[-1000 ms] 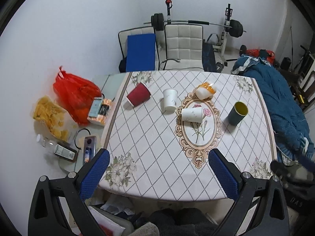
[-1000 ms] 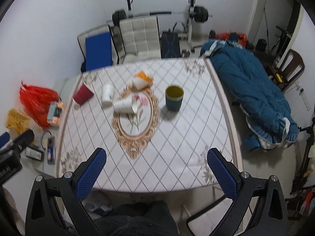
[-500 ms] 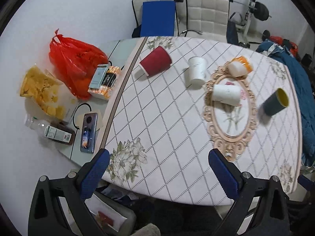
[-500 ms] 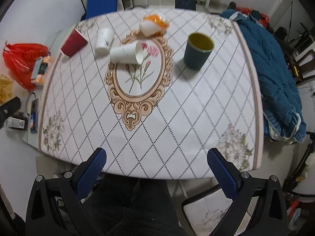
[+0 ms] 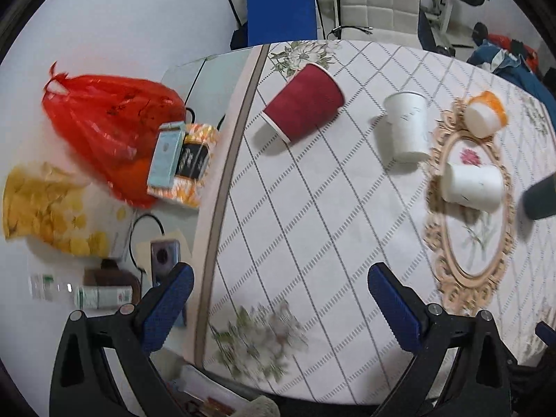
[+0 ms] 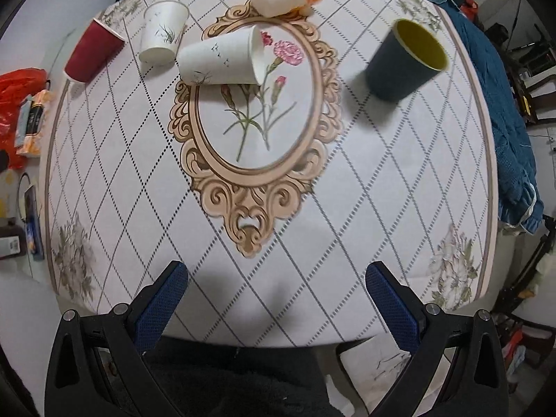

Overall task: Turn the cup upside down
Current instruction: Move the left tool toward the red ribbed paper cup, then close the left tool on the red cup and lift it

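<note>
Both claws hang spread wide and empty at the near edge of the desk (image 6: 347, 208): the right claw (image 6: 277, 307) at bottom centre of its view, the left claw (image 5: 280, 307) likewise. The only cup standing mouth-up is the teal cup (image 6: 405, 59), upper right in the right view, well ahead and right of that claw, axis vertical. It sits at the far right edge of the left view, so the right claw looks nearer.
</note>
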A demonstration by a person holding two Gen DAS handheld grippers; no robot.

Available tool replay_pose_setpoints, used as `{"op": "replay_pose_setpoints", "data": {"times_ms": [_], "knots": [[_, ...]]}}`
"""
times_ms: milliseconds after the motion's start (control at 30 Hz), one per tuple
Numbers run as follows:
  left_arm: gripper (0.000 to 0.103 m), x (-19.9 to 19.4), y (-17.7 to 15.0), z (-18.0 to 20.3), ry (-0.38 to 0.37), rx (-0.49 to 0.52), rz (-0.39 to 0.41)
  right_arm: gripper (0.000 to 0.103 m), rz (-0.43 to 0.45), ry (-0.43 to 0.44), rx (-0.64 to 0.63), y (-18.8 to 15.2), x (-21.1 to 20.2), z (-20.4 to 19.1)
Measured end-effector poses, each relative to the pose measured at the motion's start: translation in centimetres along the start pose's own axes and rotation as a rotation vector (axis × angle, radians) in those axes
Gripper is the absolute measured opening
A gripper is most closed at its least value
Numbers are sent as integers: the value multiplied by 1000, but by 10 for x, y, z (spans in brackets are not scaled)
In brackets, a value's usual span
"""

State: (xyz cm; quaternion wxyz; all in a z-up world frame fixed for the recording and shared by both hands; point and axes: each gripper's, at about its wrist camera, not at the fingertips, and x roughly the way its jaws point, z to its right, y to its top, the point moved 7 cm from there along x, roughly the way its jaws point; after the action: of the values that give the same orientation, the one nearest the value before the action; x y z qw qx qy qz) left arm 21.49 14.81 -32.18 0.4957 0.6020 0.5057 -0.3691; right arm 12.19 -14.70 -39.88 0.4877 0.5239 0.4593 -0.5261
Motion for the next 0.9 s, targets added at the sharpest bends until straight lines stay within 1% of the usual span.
{"op": "replay_pose_setpoints", "data": {"times_ms": [267, 367, 500, 667, 833, 900], "knots": [[103, 47, 66, -20, 78, 108, -13, 103, -35, -32, -35, 38, 27, -37], [103, 65, 90, -21, 105, 171, -14, 103, -46, -39, -51, 52, 34, -51], [103, 83, 117, -14, 122, 285, -3, 103, -48, -47, -69, 72, 40, -68], [103, 97, 146, -2, 116, 427, 13, 103, -56, -59, -70, 93, 45, -85], [103, 112, 163, 10, 109, 538, 11, 103, -68, -68, -73, 102, 46, -95], [103, 120, 167, 14, 97, 566, -6, 103, -74, -73, -75, 103, 47, -97]]}}
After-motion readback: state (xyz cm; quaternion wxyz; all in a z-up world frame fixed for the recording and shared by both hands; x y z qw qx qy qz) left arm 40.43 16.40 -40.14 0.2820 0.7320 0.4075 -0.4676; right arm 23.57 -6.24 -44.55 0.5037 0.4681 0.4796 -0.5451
